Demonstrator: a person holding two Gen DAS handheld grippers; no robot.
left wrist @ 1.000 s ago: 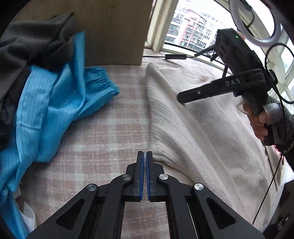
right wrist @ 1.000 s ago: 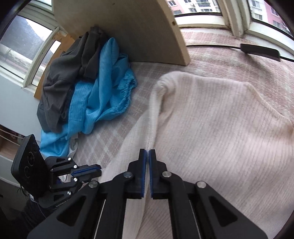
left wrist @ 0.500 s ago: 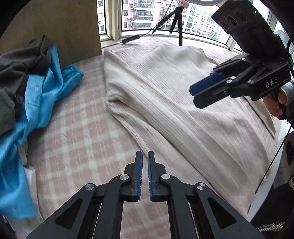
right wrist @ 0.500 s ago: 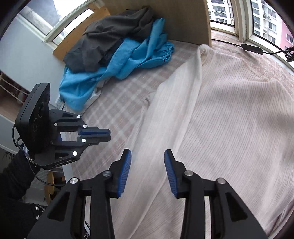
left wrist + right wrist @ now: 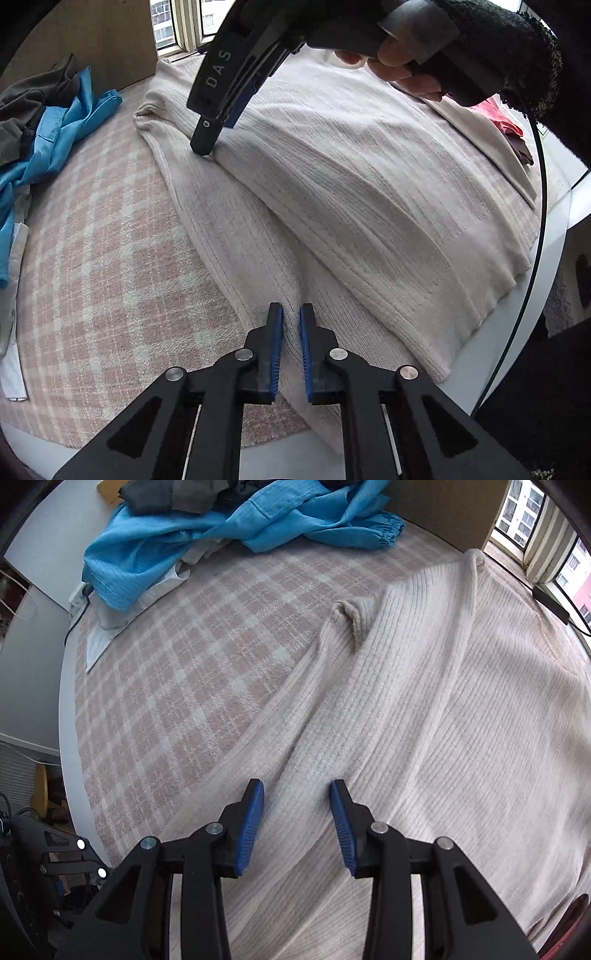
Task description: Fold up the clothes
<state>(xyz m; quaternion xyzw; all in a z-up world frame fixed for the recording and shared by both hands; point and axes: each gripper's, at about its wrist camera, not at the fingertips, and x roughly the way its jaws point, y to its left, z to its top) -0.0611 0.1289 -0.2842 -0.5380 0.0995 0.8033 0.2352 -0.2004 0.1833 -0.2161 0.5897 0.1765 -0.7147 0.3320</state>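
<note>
A cream ribbed knit sweater [image 5: 369, 177] lies spread on a pink plaid cloth, one sleeve [image 5: 229, 236] folded along its side. My left gripper [image 5: 291, 317] hovers just above the sleeve's lower part, its jaws slightly apart and holding nothing. My right gripper [image 5: 297, 797] is open over the sweater [image 5: 461, 709] where the sleeve [image 5: 332, 638] meets the body. In the left wrist view the right gripper [image 5: 207, 144] touches down near the sweater's shoulder.
A pile of blue [image 5: 207, 528] and dark grey clothes [image 5: 22, 110] lies at the far left of the plaid cloth [image 5: 92, 266]. A wooden board [image 5: 443, 509] stands behind. The table's white edge [image 5: 517, 314] runs close on the right. Red fabric [image 5: 506, 125] lies past the sweater.
Both grippers have moved down over the sweater. The right gripper has opened from shut and lowered to the sleeve's shoulder end. The left gripper's jaws have parted slightly over the sleeve.
</note>
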